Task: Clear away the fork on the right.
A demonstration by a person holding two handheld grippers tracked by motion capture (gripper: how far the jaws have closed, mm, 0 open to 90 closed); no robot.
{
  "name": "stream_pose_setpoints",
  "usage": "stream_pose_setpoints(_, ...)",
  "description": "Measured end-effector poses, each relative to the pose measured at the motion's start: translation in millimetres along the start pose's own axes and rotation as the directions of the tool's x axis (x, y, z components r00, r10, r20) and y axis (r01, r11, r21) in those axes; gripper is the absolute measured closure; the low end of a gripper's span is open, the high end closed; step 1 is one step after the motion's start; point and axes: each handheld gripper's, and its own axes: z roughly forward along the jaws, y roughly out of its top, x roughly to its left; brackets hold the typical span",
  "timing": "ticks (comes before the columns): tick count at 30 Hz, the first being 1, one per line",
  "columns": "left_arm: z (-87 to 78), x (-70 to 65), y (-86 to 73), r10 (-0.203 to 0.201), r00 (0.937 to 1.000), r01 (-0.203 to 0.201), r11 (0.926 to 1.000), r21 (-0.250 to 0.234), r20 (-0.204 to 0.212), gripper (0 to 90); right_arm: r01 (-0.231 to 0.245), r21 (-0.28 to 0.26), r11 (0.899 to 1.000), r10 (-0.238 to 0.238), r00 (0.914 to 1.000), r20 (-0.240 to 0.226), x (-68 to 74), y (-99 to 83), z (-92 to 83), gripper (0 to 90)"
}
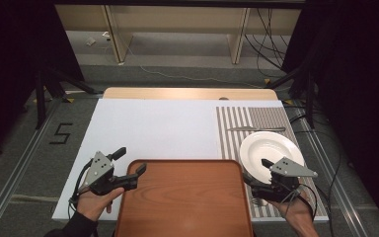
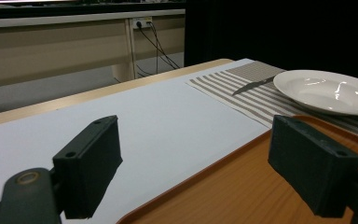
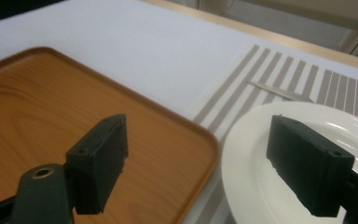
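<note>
Item: wooden tray (image 1: pixel 185 197), empty, at the near table edge; its left rim lies between the left gripper (image 1: pixel 131 167)'s wide jaws, its right corner between the right gripper (image 1: pixel 256 170)'s wide jaws, neither gripping. White plate (image 1: pixel 269 150) under the right outer jaw; knife (image 1: pixel 255 129) beyond. Step, judged: pre-grasp. Next: close both on the rims.

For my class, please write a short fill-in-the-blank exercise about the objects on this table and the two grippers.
1. The white plate rests on a ____ placemat.
2. Beyond the plate on the placemat lies a ____.
3. The wooden tray holds ____ on its surface.
4. The left gripper and right gripper both have their jaws ____.

Missing words: striped; knife; nothing; open
</note>
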Motion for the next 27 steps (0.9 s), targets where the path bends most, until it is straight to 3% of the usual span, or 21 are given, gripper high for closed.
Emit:
stream_pose_setpoints(5,0.1,0.0,0.0,0.001,1.0000,-0.001,1.0000,0.001,0.002,16.5,0.009,0.045,0.999,-0.010,0.9998,0.019,-4.2,-3.3,-1.1,20.0)
stream_pose_setpoints(11,-0.5,0.1,0.4,0.001,1.0000,-0.001,1.0000,-0.002,0.002,16.5,-0.033,0.116,0.993,0.030,0.9991,0.030,-9.6,-9.5,-2.3,18.2)
stream_pose_setpoints(18,0.2,-0.2,0.1,0.005,1.0000,-0.005,1.0000,0.003,0.004,16.5,-0.054,0.154,0.987,0.051,0.9985,0.023,-16.3,-14.4,-4.8,15.9)
stream_pose_setpoints(27,-0.1,0.8,-0.1,0.003,1.0000,-0.003,1.0000,0.003,0.005,16.5,-0.018,0.251,0.968,0.020,0.9998,-0.007,-16.0,-20.2,-4.6,16.6)
